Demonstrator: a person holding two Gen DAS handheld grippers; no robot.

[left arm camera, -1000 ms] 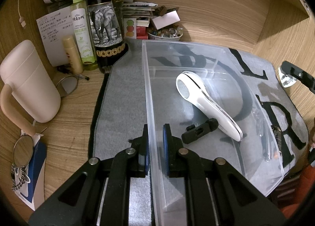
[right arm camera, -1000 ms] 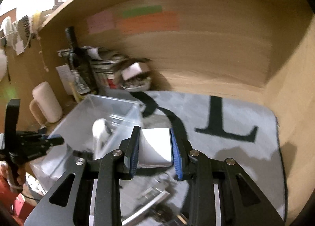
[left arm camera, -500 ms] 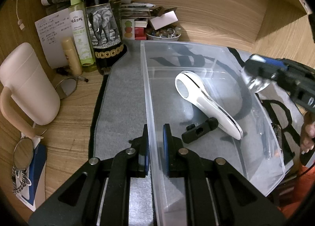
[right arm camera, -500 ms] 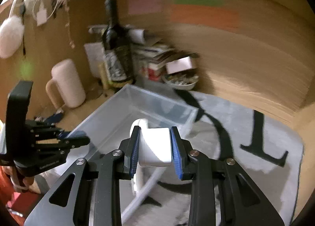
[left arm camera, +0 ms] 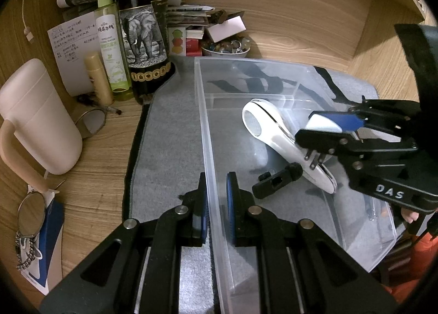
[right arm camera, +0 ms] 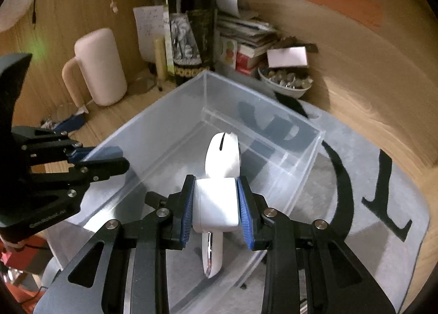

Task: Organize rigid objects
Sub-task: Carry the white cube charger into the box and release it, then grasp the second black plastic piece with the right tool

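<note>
A clear plastic bin [left arm camera: 204,111] [right arm camera: 164,128] sits on a grey mat. Inside lie a white handheld device [left arm camera: 276,133] [right arm camera: 223,156] and a small black clip-like part [left arm camera: 276,180]. My left gripper [left arm camera: 216,204] is shut on the bin's left wall; it shows in the right wrist view [right arm camera: 104,159]. My right gripper [right arm camera: 216,204] is shut on a white plug adapter [right arm camera: 216,206] and holds it over the bin above the white device. In the left wrist view the adapter [left arm camera: 323,124] has its metal prongs pointing down.
A dark wine bottle [left arm camera: 145,32], a green spray bottle [left arm camera: 111,48], a cream mug [left arm camera: 35,117], papers, a bowl of small items [left arm camera: 227,47] and a round mirror [left arm camera: 31,212] crowd the wooden desk left of and behind the bin. Wooden walls close in at the back and right.
My right gripper has carried the white adapter leftward from over the mat to over the bin. My left gripper has stayed clamped on the bin wall.
</note>
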